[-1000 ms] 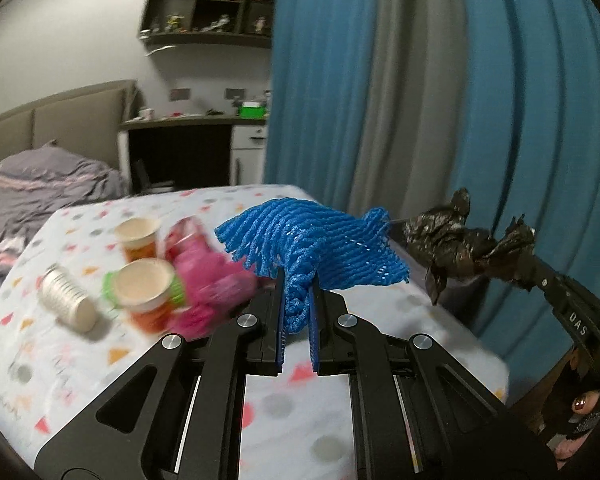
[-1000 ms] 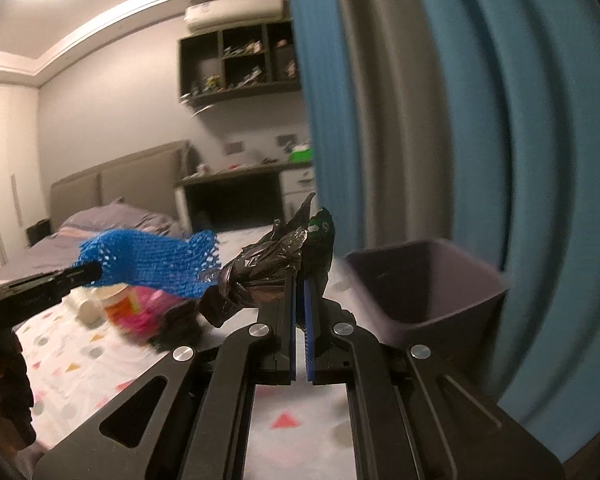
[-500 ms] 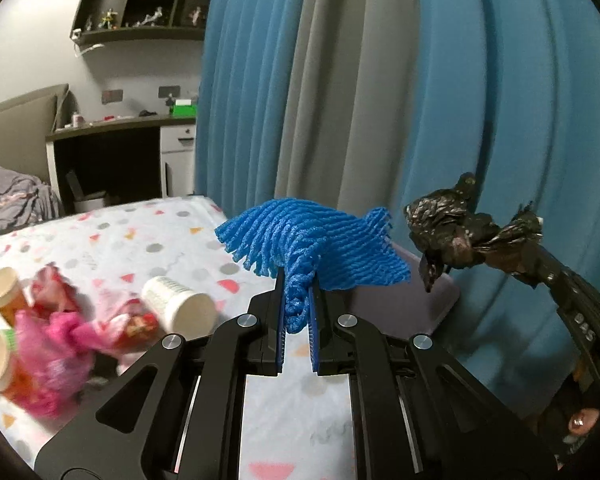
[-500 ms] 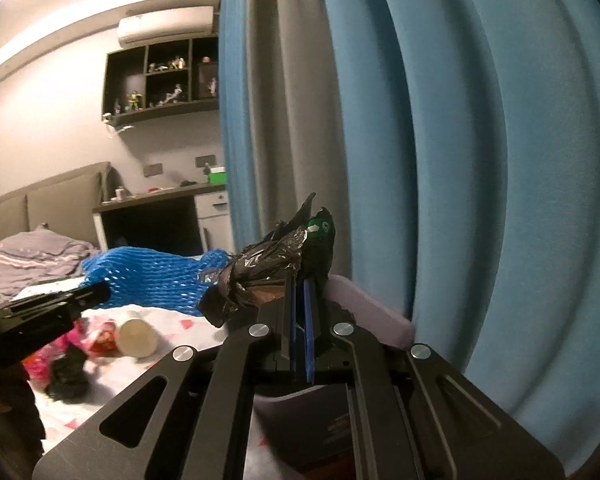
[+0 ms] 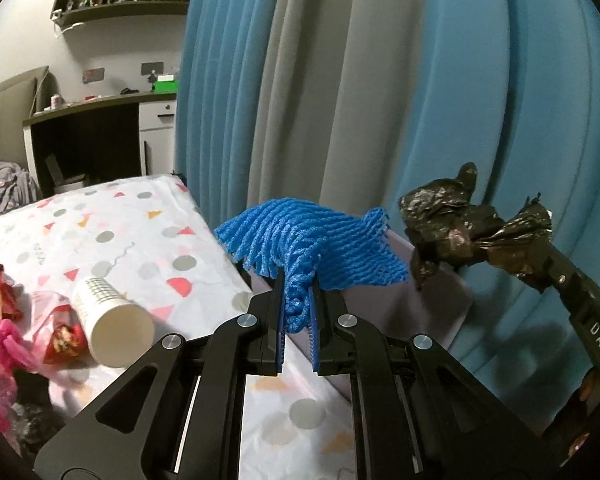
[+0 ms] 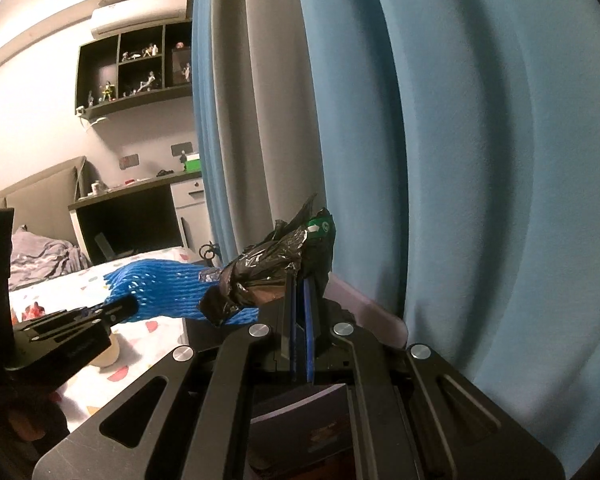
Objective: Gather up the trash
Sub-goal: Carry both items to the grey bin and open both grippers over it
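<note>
Above the grey bin (image 5: 440, 300), at the foot of the blue curtain (image 5: 480, 100), both pieces of trash hang in the air. On the near side of the bin, the left claw (image 5: 298, 300) is clamped on a blue foam net (image 5: 312, 244), whose ribbed sheet fans out over the fingertips and covers part of the bin's rim. Just beside the net, on the curtain side of the bin, the right claw (image 6: 299, 292) is pinched tight on a crumpled black plastic bag (image 6: 272, 272) with a small green patch at its top; the two pieces are close but apart. From the right wrist view the bin's open mouth (image 6: 300, 420) lies directly beneath that claw. Away from the bin, on the spotted bed sheet (image 5: 120, 232), a white paper cup (image 5: 108, 320) lies on its side, next to a red wrapper (image 5: 60, 336) and pink plastic (image 5: 0, 344). Farther off stand a dark desk (image 5: 92, 132) and a wall shelf (image 5: 120, 0) with small figures.
</note>
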Available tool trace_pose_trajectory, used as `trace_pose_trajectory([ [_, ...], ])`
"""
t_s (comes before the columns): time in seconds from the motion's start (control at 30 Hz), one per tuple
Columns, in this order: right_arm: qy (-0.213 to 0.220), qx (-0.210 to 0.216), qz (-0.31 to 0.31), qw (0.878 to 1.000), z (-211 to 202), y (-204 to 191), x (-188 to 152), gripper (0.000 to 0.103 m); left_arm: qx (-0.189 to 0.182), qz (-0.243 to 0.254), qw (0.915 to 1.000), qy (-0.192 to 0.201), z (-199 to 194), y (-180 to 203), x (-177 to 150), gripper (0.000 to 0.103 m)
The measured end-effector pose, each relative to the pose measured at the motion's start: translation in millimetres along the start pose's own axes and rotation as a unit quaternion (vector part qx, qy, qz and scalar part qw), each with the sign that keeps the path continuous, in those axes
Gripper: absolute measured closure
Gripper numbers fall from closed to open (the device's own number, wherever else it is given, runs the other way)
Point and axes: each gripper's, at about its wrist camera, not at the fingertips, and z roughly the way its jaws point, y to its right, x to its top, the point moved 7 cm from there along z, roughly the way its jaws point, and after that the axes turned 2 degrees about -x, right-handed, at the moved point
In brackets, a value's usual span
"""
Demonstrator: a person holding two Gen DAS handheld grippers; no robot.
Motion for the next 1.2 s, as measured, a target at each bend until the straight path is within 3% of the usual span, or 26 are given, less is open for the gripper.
trace_pose_trajectory([
  [0.53,-0.03,-0.005,0.01,0.999,23,-2,-4,0.099,-0.027,-0.008,0.9987,-0.041,48,4,-10,0.094],
  [0.83,-0.048,0.007,0.018,0.999,29,-1,-11,0.099,-0.074,0.0,0.9961,-0.049,59,14,-13,0.091],
  [0.87,-0.049,0.008,0.018,0.999,29,-1,-12,0.099,-0.08,0.0,0.9956,-0.049,60,15,-15,0.085],
  [0.93,-0.054,0.011,0.019,0.998,31,0,-13,0.098,-0.08,0.002,0.9956,-0.049,60,12,-15,0.062],
  [1.0,-0.056,0.012,0.023,0.998,31,2,-16,0.093,-0.068,-0.002,0.997,-0.036,57,6,-15,0.029],
  [1.1,-0.053,0.011,0.025,0.998,31,2,-15,0.071,-0.04,-0.018,0.9989,-0.016,51,-12,-11,0.013],
  [1.2,-0.051,0.009,0.026,0.998,28,3,-12,0.07,-0.016,-0.036,0.9992,-0.004,40,-29,-9,0.006],
])
